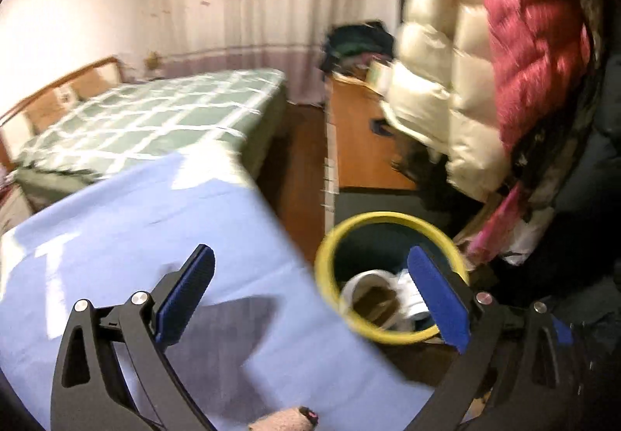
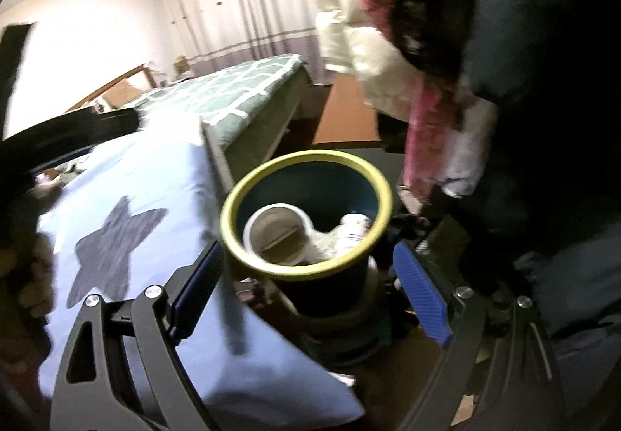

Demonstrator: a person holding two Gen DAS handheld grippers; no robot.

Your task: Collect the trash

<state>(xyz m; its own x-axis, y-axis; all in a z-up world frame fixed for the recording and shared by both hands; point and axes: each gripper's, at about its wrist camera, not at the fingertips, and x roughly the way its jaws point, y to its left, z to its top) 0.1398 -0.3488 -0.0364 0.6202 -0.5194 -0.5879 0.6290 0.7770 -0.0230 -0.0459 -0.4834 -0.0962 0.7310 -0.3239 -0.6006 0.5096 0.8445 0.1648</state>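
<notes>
Care is needed: both the left gripper [image 1: 314, 299] and right gripper [image 2: 310, 287] gape empty near the bin [image 2: 233, 205], so fetch trash next.

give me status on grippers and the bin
Left gripper open, empty. Right gripper open, empty. Yellow-rimmed bin holds white cup. Nothing blocking.

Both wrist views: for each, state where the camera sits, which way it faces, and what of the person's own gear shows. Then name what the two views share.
Left wrist: on the left gripper, facing the blue cloth and bed; open fingers and a sleeve cuff show.
Right wrist: on the right gripper, angled down into the bin; open fingers show.
Shared: bin holding a white cup, cloth, bed, hanging jackets.
</notes>
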